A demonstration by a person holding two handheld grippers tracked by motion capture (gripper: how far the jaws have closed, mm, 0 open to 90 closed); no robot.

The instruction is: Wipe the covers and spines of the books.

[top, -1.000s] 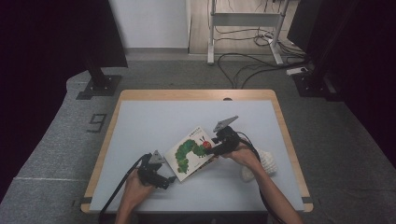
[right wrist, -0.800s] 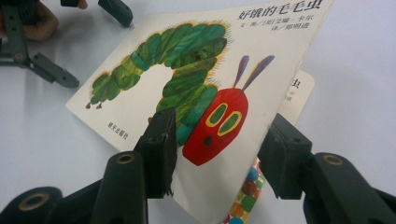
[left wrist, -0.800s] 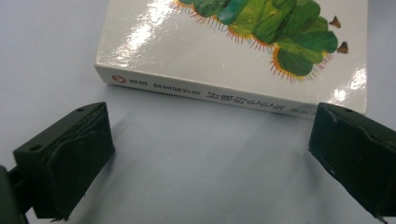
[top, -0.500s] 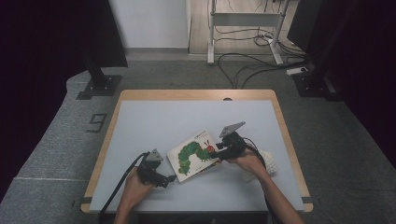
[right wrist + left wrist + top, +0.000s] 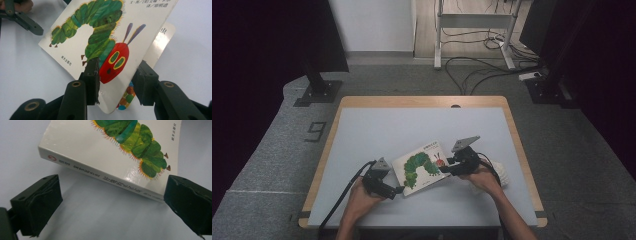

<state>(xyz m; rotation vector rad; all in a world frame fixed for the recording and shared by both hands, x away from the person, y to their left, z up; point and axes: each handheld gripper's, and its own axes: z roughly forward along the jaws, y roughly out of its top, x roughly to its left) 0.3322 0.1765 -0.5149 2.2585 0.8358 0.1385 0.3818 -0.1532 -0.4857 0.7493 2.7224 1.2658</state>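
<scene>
We see a picture book with a green caterpillar on its white cover lying on the pale grey table, near the person's edge and between the two grippers. In the right gripper view the front cover is lifted off the page beneath, and a strip of coloured dots on that inner page shows under the cover's raised corner.

The right gripper has the cover between its jaws: in its own view one black jaw lies on top of the cover beside the caterpillar's red face, the other sits under the cover, and the cover's corner passes between them. We cannot tell for certain whether both pads press on the board.

The left gripper sits at the book's near corner, on the spine side. In the left gripper view its jaws stand wide apart and hold nothing; the spine, printed with small characters, runs across just beyond the fingertips, and the far end of the spine comes right up beside the right-hand jaw. We cannot tell whether they touch.

The person's left hand and right hand hold the grippers from the table's near side. Something white lies on the table just beyond the right hand.
</scene>
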